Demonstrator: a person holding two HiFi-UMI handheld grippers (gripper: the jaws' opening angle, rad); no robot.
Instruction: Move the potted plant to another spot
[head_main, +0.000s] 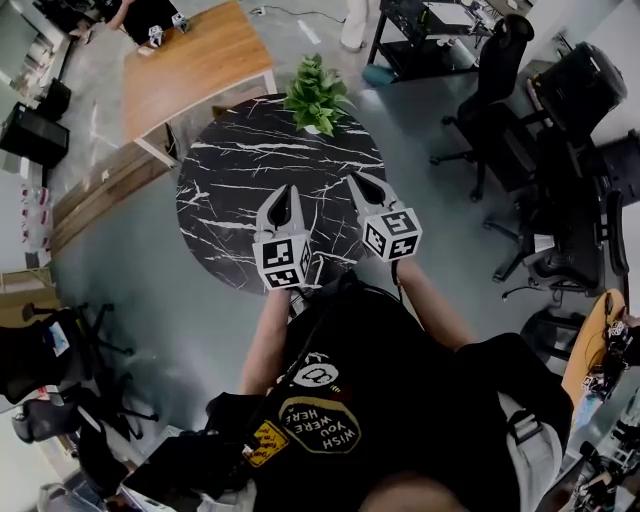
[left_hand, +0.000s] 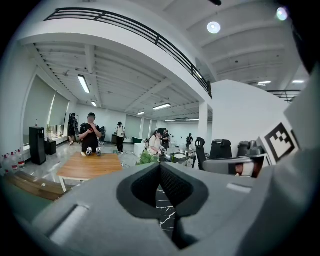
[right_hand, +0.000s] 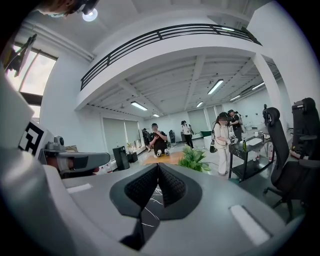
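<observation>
Head view alone shows the layout: potted plant (head_main: 316, 95) at the far rim of the round black marble table (head_main: 225, 215), well apart from left gripper (head_main: 288, 195) and right gripper (head_main: 360, 188) over the near half. Gripper views settle the jaws: both pairs closed tip to tip, empty. Right gripper view shows the plant clearly, while the left gripper view mostly hides it behind the jaws.

Worn: black short-sleeved T-shirt (head_main: 370, 370), with an oval yellow-lettered print (head_main: 318, 425) and a yellow-black patch (head_main: 265, 440) | Beyond T-shirt, left: left gripper (head_main: 290, 192) was pale grey, with black ribbed pads (left_hand: 175, 187) and a white marker cube (head_main: 283, 260) with black squares | Beyond T-shirt, right: right gripper (head_main: 354, 182) looked the same
</observation>
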